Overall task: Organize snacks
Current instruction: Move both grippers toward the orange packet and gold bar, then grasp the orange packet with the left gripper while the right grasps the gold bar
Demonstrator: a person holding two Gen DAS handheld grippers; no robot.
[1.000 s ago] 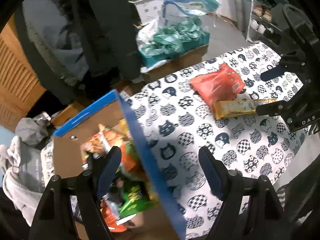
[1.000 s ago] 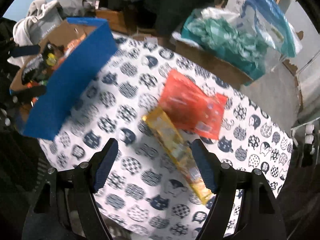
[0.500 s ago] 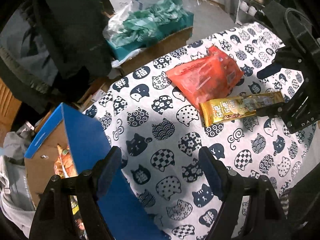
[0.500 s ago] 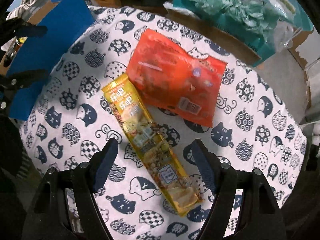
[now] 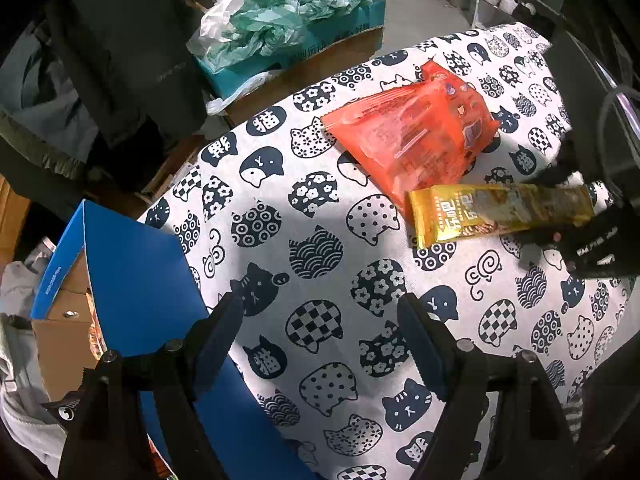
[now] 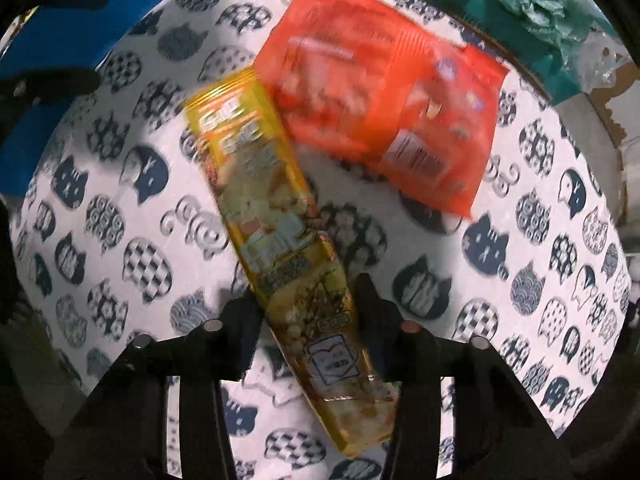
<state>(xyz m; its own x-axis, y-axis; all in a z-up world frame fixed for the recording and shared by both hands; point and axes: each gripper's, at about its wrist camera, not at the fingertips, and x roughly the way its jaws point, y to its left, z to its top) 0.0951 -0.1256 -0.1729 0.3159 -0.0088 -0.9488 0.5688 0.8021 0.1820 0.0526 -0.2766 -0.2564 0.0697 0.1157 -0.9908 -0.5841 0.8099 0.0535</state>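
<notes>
Two snack packets lie on a cat-print tablecloth (image 5: 320, 264): one long yellow foil packet (image 6: 280, 216) with blurred, unreadable lettering, and one orange plastic bag (image 6: 376, 92) touching it. The right gripper (image 6: 306, 308) has just closed onto the yellow packet. The left gripper (image 5: 320, 332) hangs wide open, empty, beside one blue cardboard box (image 5: 136, 264).

"猫" on the cat-print cloth (image 5: 272, 120)

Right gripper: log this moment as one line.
right gripper: just closing, shut on long yellow snack packet | left gripper: open, empty | orange plastic snack bag: on tablecloth
</notes>
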